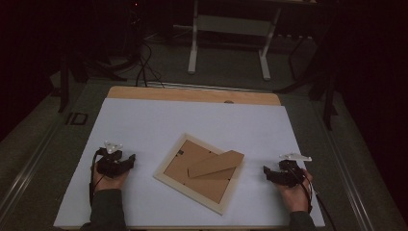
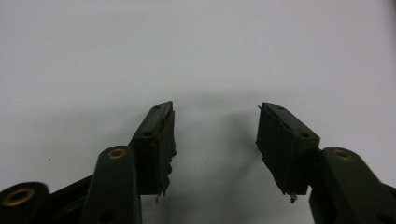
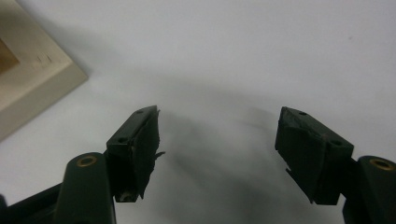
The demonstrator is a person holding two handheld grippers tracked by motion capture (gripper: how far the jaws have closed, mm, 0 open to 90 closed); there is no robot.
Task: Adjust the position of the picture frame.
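A pale wooden picture frame (image 1: 166,179) lies face down and turned askew in the middle of the white sheet (image 1: 192,120). Its brown backing board (image 1: 192,180) faces up, with the cardboard stand flap (image 1: 216,163) across it. My left gripper (image 1: 129,160) rests on the sheet to the frame's left, jaws open with bare white sheet between them (image 2: 215,140). My right gripper (image 1: 266,171) rests to the frame's right, open, nothing between its jaws (image 3: 217,144). In the right gripper view a corner of the frame (image 3: 32,88) lies at the upper left.
The white sheet covers a wooden tabletop (image 1: 192,94) whose far edge shows bare. Beyond the table the room is dark, with a white table stand (image 1: 231,43) and cables (image 1: 142,62) on the floor.
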